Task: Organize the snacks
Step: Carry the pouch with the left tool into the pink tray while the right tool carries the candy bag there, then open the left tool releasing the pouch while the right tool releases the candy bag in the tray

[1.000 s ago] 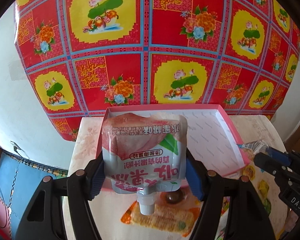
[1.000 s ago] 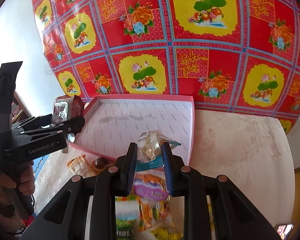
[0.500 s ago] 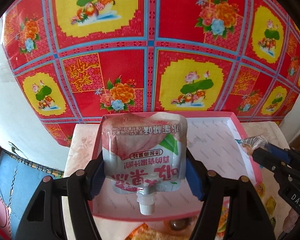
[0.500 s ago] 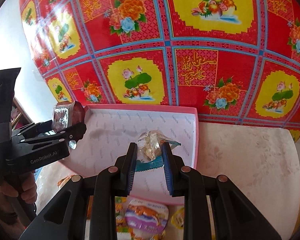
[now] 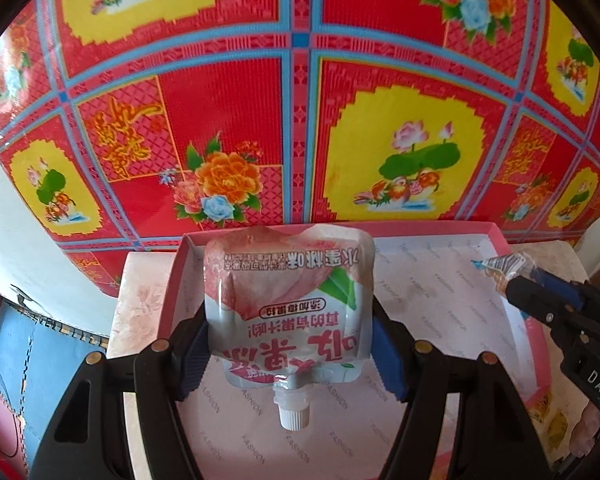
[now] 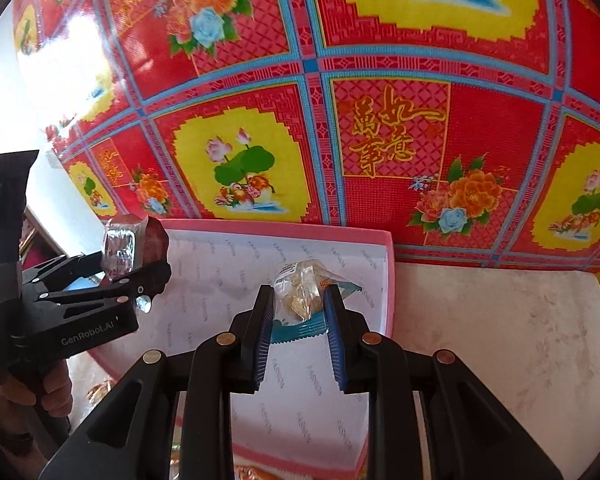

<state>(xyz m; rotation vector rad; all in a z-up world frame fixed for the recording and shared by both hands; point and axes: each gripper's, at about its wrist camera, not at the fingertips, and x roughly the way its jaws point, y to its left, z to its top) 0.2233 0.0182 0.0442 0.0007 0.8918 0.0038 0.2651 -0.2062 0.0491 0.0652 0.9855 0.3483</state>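
Note:
My left gripper [image 5: 288,340] is shut on a white and pink peach drink pouch [image 5: 288,304], held spout down over the left half of the pink-rimmed box [image 5: 496,232]. My right gripper [image 6: 298,320] is shut on a clear wrapped snack packet [image 6: 300,292] with a teal edge, held over the right part of the same box [image 6: 284,227]. The right gripper also shows in the left wrist view [image 5: 516,280], packet tip forward. The left gripper also shows in the right wrist view [image 6: 140,272], pouch edge-on.
The box has a white paper lining and sits on a pale marbled table [image 6: 500,340] against a red and yellow flowered wall covering [image 5: 300,120]. Loose snack packets [image 6: 100,390] lie on the table in front of the box.
Both grippers have moved forward with their loads, from over the loose snacks in front of the box to above the inside of the box.

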